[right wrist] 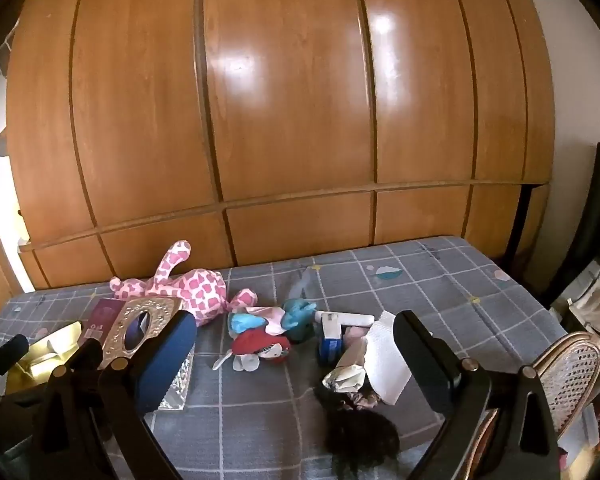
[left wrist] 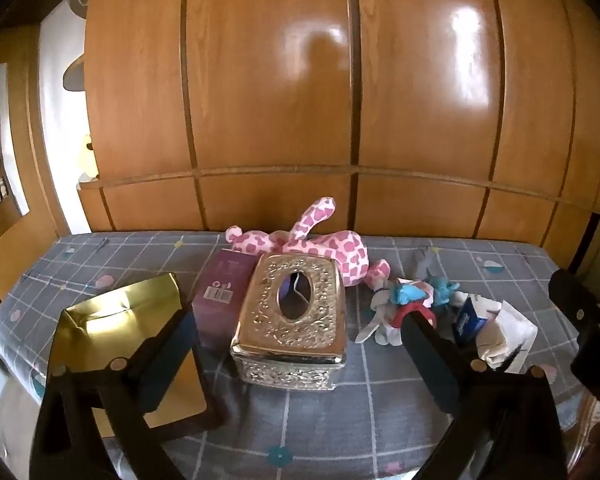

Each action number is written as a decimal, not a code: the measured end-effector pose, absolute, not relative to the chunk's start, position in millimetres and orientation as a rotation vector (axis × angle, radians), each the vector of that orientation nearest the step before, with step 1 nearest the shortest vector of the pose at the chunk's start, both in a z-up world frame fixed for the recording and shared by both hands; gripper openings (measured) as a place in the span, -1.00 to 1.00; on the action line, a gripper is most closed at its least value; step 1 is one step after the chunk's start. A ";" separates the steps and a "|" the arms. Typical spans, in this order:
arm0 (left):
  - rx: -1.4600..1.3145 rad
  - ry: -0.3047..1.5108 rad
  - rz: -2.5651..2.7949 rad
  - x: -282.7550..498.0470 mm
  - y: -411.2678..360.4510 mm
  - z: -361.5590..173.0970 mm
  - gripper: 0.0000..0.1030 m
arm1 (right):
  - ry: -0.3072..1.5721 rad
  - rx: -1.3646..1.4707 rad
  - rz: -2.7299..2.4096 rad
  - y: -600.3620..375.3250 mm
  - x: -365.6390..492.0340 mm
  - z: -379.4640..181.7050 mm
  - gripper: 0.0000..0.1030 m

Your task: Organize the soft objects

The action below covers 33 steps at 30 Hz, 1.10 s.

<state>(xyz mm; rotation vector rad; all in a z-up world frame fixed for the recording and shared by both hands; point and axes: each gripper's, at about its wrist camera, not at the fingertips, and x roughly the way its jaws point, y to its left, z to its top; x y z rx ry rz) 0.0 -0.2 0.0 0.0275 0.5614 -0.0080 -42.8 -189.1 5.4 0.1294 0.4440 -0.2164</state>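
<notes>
Both grippers, left gripper (left wrist: 300, 344) and right gripper (right wrist: 296, 352), hover wide open and empty; pink-spotted plush giraffe (left wrist: 320, 240), small blue-and-red plush toys (left wrist: 408, 300) and crumpled white tissue (right wrist: 384, 354) lie scattered on the bench (left wrist: 340, 420), nothing organized yet

A home room: glossy wooden wardrobe doors (left wrist: 340, 92) fill the upper frame, a grey checked tablecloth (left wrist: 340, 400) below, a cane-backed chair (right wrist: 568, 376) at lower right.
</notes>
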 end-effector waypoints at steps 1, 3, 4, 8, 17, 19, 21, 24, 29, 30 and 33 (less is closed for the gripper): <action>0.013 0.559 -0.012 0.0 0.4 -0.1 0.99 | 0.438 0.128 -0.212 -189.3 -42.9 4.7 0.95; 0.003 0.562 -0.017 0.3 1.6 -0.4 0.99 | 0.442 0.124 -0.212 -189.6 -42.3 2.9 0.95; -0.002 0.565 -0.022 0.2 2.3 -0.6 0.99 | 0.445 0.124 -0.210 -189.7 -42.0 1.9 0.95; -0.005 0.573 -0.026 1.8 12.7 -8.0 0.99 | 0.454 0.117 -0.197 -183.9 -37.1 -0.9 0.95; -0.001 0.597 -0.009 4.6 13.3 -10.2 0.99 | 0.469 0.113 -0.196 -179.8 -33.7 -4.2 0.95; -0.005 0.598 -0.008 4.8 14.7 -9.7 0.99 | 0.471 0.110 -0.195 -178.4 -33.4 -5.4 0.95; -0.006 0.602 -0.007 5.1 16.0 -9.5 0.99 | 0.468 0.108 -0.193 -177.9 -34.5 -6.1 0.95; -0.010 0.603 -0.007 4.1 17.1 -9.3 0.99 | 0.466 0.105 -0.191 -177.3 -35.8 -6.1 0.95; -0.008 0.600 -0.008 2.4 17.2 -10.2 0.99 | 0.472 0.105 -0.186 -177.4 -34.7 -6.2 0.95; -0.009 0.601 -0.008 2.6 16.9 -10.0 0.99 | 0.474 0.105 -0.186 -177.0 -34.5 -6.6 0.95; -0.012 0.601 -0.005 1.3 18.1 -10.9 0.99 | 0.476 0.103 -0.185 -176.7 -35.0 -7.9 0.95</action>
